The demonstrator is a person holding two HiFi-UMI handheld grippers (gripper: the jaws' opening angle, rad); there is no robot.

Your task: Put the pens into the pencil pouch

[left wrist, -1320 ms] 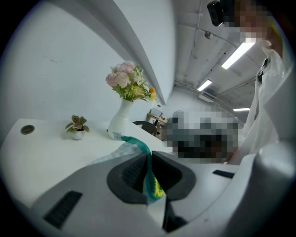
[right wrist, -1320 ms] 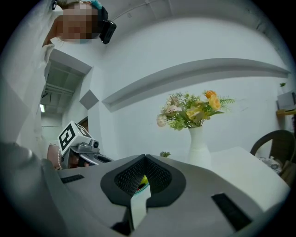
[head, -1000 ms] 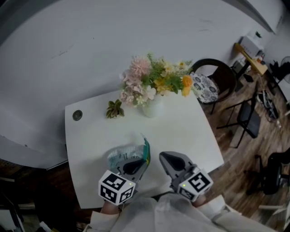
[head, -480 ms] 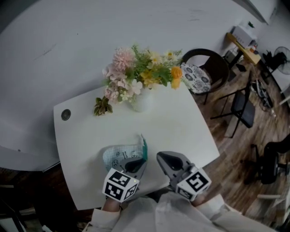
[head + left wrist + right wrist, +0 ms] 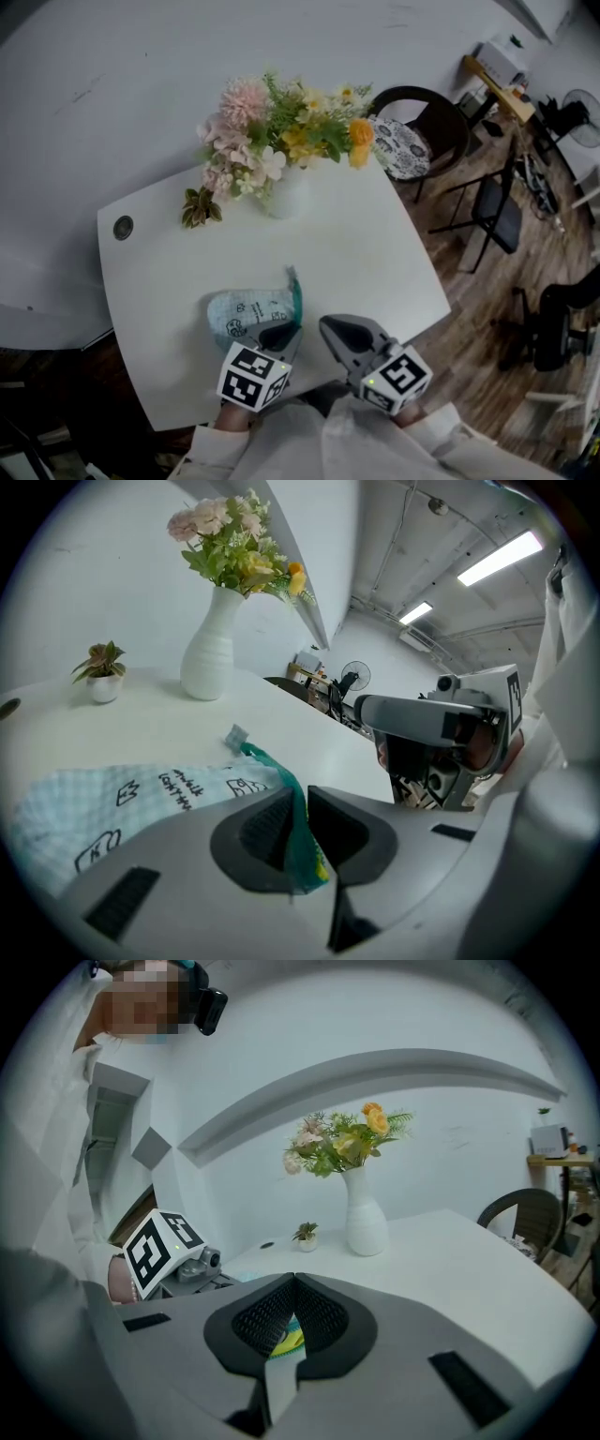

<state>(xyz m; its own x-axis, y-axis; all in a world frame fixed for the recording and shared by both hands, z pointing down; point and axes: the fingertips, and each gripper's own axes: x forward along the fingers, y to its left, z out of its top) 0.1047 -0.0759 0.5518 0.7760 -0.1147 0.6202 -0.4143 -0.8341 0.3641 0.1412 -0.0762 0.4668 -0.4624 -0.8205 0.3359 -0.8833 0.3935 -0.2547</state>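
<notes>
A pale blue checked pencil pouch with black doodles and a green zip edge lies on the white table, near its front edge. My left gripper is shut on the pouch's green edge, and the pouch's body spreads out to the left. Just right of the pouch, my right gripper is shut and holds nothing. In the right gripper view its jaws meet, and a bit of yellow-green shows in the gap below them. No pen shows in any view.
A white vase of flowers stands at the table's far side, with a small potted plant to its left. A round cable hole sits at the far left corner. Chairs stand on the wood floor to the right.
The head view has swung, so the table sits further left and lower in the picture. My left gripper keeps its hold on the pouch. The right gripper stays shut beside it.
</notes>
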